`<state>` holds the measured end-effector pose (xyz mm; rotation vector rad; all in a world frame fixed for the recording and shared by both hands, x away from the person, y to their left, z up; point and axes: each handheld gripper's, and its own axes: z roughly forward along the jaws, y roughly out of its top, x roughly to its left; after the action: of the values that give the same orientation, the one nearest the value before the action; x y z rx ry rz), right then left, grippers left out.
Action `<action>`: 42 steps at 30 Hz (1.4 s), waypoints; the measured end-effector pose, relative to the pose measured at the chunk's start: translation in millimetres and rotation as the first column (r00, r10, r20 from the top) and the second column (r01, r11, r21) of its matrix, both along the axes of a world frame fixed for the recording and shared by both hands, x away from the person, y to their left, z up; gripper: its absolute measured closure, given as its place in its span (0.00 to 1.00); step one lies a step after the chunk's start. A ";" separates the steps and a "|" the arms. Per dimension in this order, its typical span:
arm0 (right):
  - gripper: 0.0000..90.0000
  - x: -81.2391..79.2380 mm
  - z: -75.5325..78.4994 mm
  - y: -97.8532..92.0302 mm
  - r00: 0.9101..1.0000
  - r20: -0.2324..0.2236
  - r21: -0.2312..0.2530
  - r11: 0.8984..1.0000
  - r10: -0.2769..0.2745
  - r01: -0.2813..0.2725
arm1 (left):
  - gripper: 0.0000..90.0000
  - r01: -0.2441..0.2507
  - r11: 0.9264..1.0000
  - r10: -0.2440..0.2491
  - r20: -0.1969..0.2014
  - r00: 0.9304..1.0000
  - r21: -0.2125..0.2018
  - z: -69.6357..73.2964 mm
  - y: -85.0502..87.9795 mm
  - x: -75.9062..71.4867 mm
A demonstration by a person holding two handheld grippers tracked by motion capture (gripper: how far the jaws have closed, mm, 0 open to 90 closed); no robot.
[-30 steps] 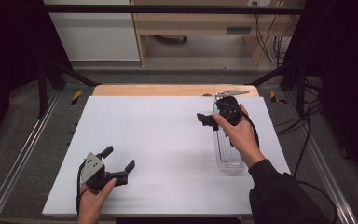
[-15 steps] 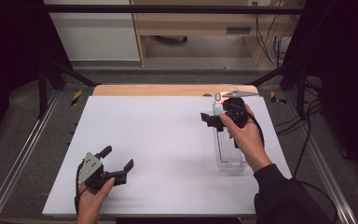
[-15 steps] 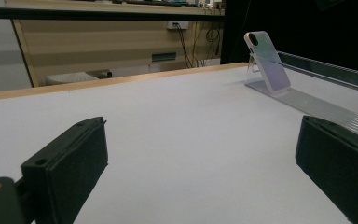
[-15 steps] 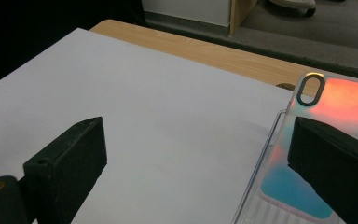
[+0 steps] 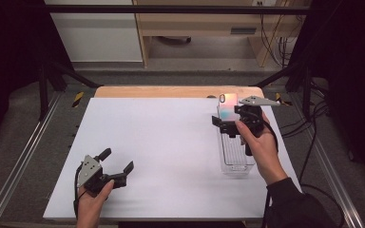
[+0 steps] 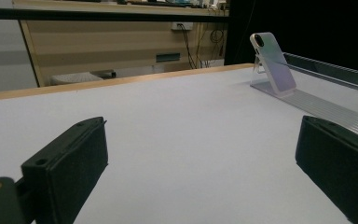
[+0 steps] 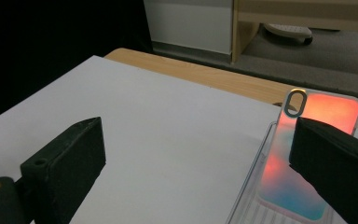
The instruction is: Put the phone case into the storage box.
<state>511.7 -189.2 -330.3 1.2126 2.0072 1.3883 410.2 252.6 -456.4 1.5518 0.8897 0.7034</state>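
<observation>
**Phone case leaning at the far end of the clear rack, both grippers open**

Phone case (image 5: 227,108) is what I am working around: it stands tilted at the far end of the clear ribbed rack (image 5: 236,154), on the right side of the white table sheet (image 5: 171,137). From the high view its back shows an iridescent sheen, pinkish above and bluish below, with an oval camera cutout near the top corner. In the right gripper view the same case (image 7: 307,154) glows orange-red fading to blue, and it leans back against the rack's upright end. In the left gripper view I see it farther off as a pale lilac slab (image 6: 274,63) propped on a small clear support.

My right gripper (image 5: 230,124) sits just beside the case, over the far part of the rack, with the hand wrapped around its body. Its jaws stand wide apart; in its own view the right-hand jaw overlaps the case's edge, but I cannot tell whether it touches. Nothing is clamped between them.

My left gripper (image 5: 116,167) rests low near the front left corner of the sheet, well apart from the rack and the case. Its jaws are also spread wide, with only bare white sheet between them.

Beyond the sheet, the table's wooden edge (image 5: 171,91) runs along the far side.
</observation>
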 end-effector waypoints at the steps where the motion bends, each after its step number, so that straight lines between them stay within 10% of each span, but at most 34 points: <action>1: 0.05 -2.2 0.8 -1.9 1.000 0.011 0.004 1.000 -0.002 0.002 | 0.02 0.000 1.000 0.000 0.000 1.000 -0.001 0.0 -0.1 -0.1; 16: 0.04 -21.2 1.6 -24.2 0.988 0.136 0.017 0.998 -0.069 0.067 | 0.02 -0.020 1.000 0.020 0.014 1.000 0.010 2.6 3.7 -3.6; 42: 0.04 -62.0 -23.7 -94.9 0.966 0.184 0.085 0.982 -0.181 0.168 | 0.02 -0.075 0.997 0.075 0.042 0.996 -0.003 6.2 22.9 -23.1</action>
<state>449.7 -284.1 -353.9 1.2042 1.6931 1.4374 387.0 275.5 -450.2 1.5030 0.9208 0.7857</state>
